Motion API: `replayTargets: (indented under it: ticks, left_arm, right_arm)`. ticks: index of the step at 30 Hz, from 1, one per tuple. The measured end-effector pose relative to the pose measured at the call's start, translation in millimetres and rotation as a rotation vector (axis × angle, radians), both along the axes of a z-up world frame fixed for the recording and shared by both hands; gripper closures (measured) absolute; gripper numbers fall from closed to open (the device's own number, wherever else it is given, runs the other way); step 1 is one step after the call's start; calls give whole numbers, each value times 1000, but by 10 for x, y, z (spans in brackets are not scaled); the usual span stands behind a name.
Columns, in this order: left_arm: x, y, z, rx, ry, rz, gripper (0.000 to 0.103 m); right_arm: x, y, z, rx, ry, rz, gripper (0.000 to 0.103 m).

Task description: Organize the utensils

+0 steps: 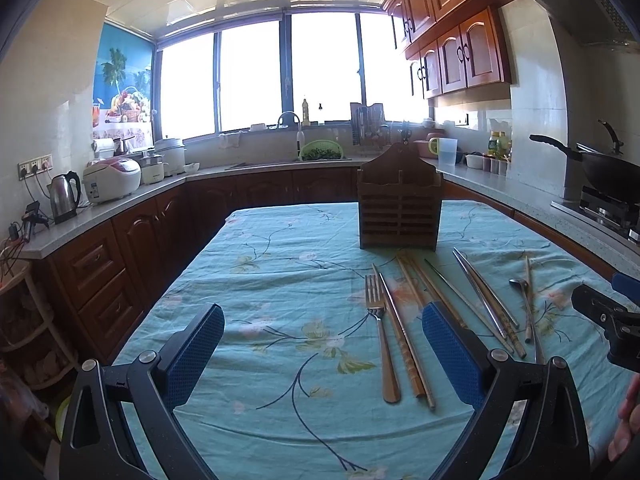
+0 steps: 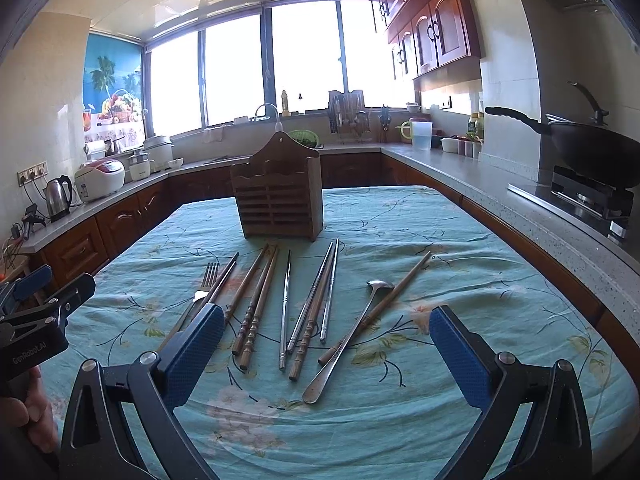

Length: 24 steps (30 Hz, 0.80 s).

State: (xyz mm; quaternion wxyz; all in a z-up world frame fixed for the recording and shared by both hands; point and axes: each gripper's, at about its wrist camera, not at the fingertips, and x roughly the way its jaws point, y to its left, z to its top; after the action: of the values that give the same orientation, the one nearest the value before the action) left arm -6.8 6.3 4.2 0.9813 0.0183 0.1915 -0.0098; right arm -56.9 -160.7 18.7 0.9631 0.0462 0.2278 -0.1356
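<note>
Blue-padded, the left gripper (image 1: 323, 350) and right gripper (image 2: 327, 350) both stood wide open and empty above the near tablecloth (image 2: 500, 248), so sorting had evidently not begun. Fork (image 2: 208, 278), chopsticks (image 2: 256, 312) and spoon (image 2: 352, 332) lay loose ahead; the next move called for pinching one thin handle. Beyond, the wooden holder (image 2: 278, 200) stood upright with open cloth around it, well inside the table edges.
</note>
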Motion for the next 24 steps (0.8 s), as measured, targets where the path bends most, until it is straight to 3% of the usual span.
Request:
replayTargets:
  ticks: [24]
  left_arm:
    - [5, 19, 1, -11, 6, -3, 3]
  right_arm:
    - [11, 23, 3, 3, 3, 1, 0]
